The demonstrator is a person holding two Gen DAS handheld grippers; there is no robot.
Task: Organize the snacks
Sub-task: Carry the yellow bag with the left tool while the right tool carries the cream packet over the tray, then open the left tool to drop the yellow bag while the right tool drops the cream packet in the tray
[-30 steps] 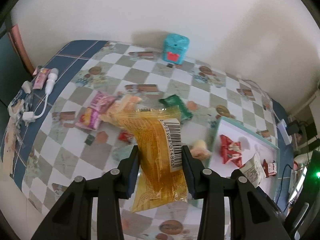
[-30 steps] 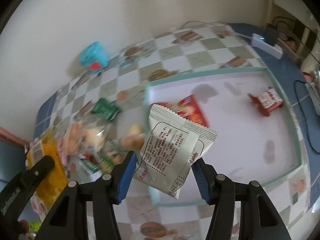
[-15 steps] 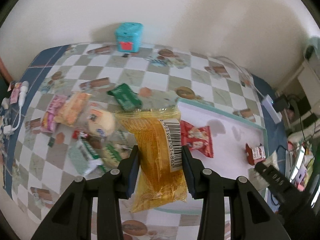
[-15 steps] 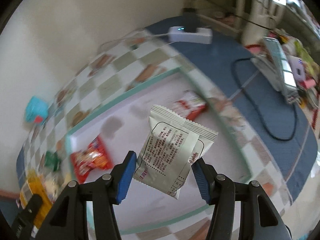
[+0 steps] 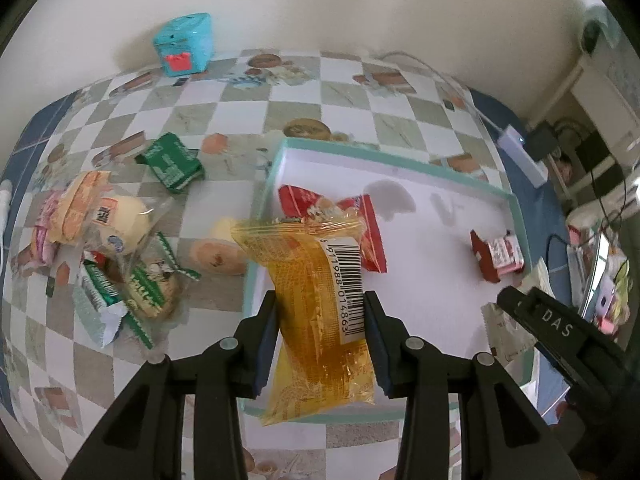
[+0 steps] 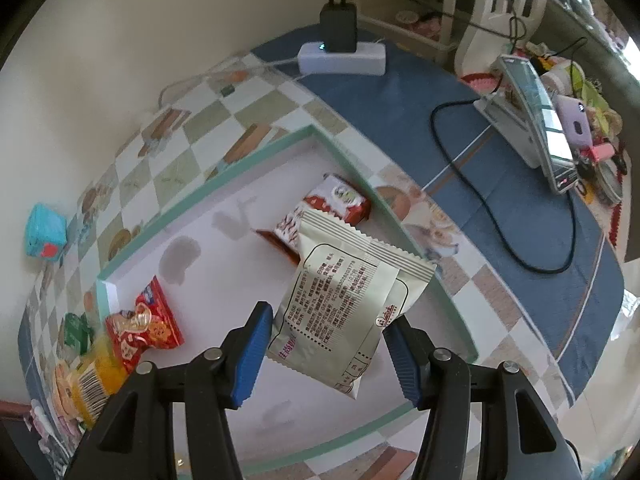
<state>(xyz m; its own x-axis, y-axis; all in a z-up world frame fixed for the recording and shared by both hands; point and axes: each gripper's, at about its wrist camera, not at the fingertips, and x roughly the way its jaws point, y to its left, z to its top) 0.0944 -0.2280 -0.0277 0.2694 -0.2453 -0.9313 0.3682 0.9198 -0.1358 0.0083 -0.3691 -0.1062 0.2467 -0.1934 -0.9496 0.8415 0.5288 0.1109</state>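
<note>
Gripping a yellow packet (image 5: 320,312), left fingers (image 5: 267,344); right fingers (image 6: 250,356) hold a silver packet (image 6: 348,304) (phone (image 6: 536,120) seen only there).

The left gripper (image 5: 320,336) was pointed steeply downward, its fingers (image 5: 267,344) clamped on a packet. The right gripper (image 6: 328,344) was likewise angled down, its fingers (image 6: 402,360) closed on another.

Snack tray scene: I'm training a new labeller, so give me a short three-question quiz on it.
1. True or false: the left gripper is shut on a yellow packet.
2. What does the right gripper hold? A) a green packet B) a silver packet C) nothing
3. How many red packets lie in the tray?

Key: 1 true. 2 B. 3 two: one near the left wall, one near the right wall.
</note>
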